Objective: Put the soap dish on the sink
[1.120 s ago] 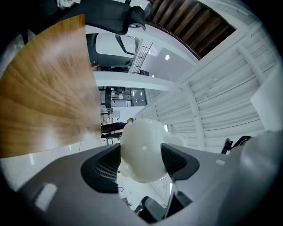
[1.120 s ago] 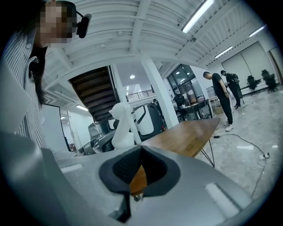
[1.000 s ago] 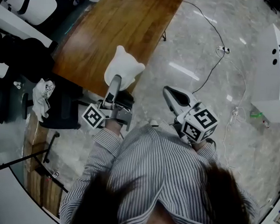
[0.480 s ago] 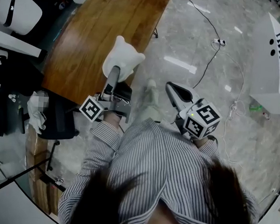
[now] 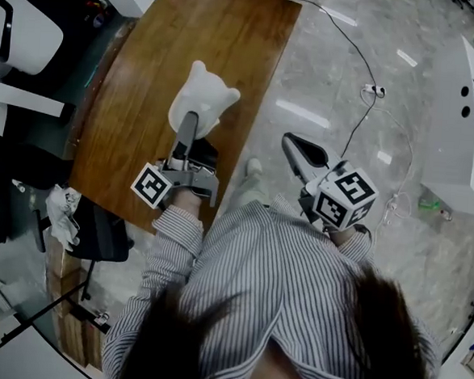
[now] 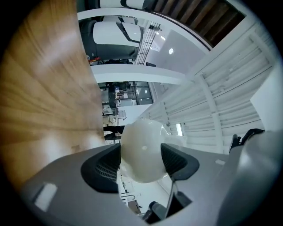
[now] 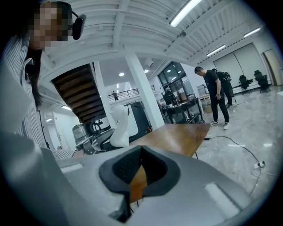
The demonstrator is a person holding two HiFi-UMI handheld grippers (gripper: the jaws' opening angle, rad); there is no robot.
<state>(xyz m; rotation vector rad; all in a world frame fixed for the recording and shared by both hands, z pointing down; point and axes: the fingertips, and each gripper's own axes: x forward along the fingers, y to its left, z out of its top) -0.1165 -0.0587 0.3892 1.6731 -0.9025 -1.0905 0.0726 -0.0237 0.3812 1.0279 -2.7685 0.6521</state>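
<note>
The soap dish (image 5: 204, 98) is white, with two ear-like bumps. It is held up over the brown wooden table (image 5: 156, 74), and my left gripper (image 5: 190, 123) is shut on its near edge. In the left gripper view the dish (image 6: 142, 148) fills the gap between the two dark pads, with the table (image 6: 40, 88) at the left. My right gripper (image 5: 293, 145) hangs over the marble floor to the right of the table, shut with nothing in it. In the right gripper view its jaws (image 7: 138, 171) meet, and the dish (image 7: 118, 126) and table (image 7: 177, 134) show beyond. No sink is in view.
A white unit (image 5: 468, 120) stands at the right edge. A black cable (image 5: 358, 104) runs across the floor to a power strip. A black chair (image 5: 96, 230) with a rag sits at the table's near left corner. A person (image 7: 216, 95) stands far off.
The table has slid nearer and now lies under the left gripper and the dish. Both grippers keep their hold and state.
</note>
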